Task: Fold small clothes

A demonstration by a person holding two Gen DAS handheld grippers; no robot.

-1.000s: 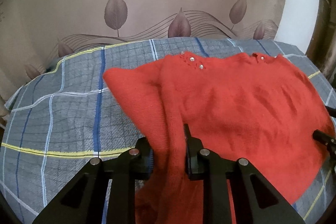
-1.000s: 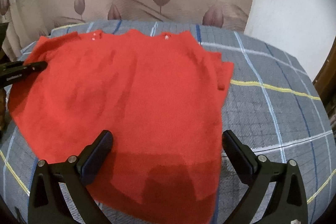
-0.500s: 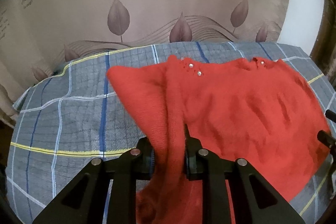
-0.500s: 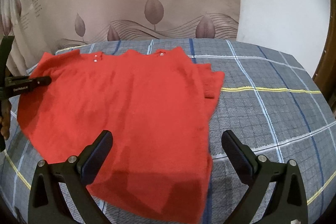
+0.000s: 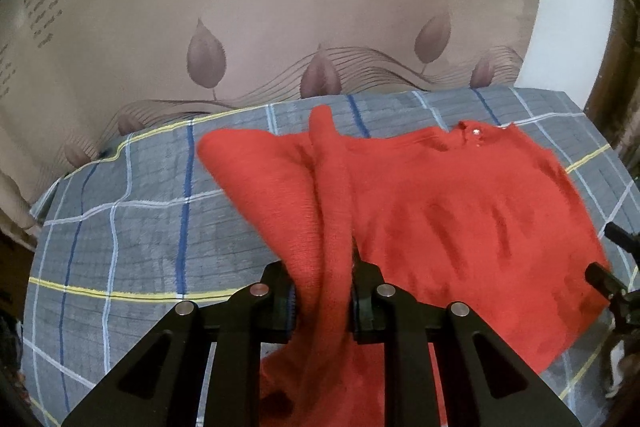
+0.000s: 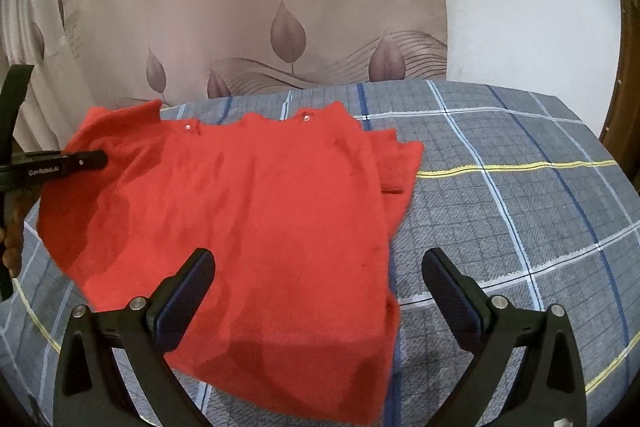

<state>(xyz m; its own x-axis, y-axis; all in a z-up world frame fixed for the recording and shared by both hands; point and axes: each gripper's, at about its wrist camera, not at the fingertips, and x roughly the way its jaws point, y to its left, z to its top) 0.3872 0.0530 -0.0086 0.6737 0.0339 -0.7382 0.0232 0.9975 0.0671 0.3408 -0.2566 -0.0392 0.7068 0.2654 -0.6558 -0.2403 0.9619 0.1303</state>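
Red knitted sweater [image 6: 256, 211]: lying spread on the grey plaid cover [image 6: 520, 187] of the bed, beaded neckline toward the leaf-print curtain [image 6: 300, 7]. Left gripper [image 5: 322, 301]: fingers pinching a bunched fold at the sweater's left edge, lifting it off the cover. Right gripper [image 6: 316, 291]: fingers standing wide apart, hovering over the sweater's near hem, gripping nothing.
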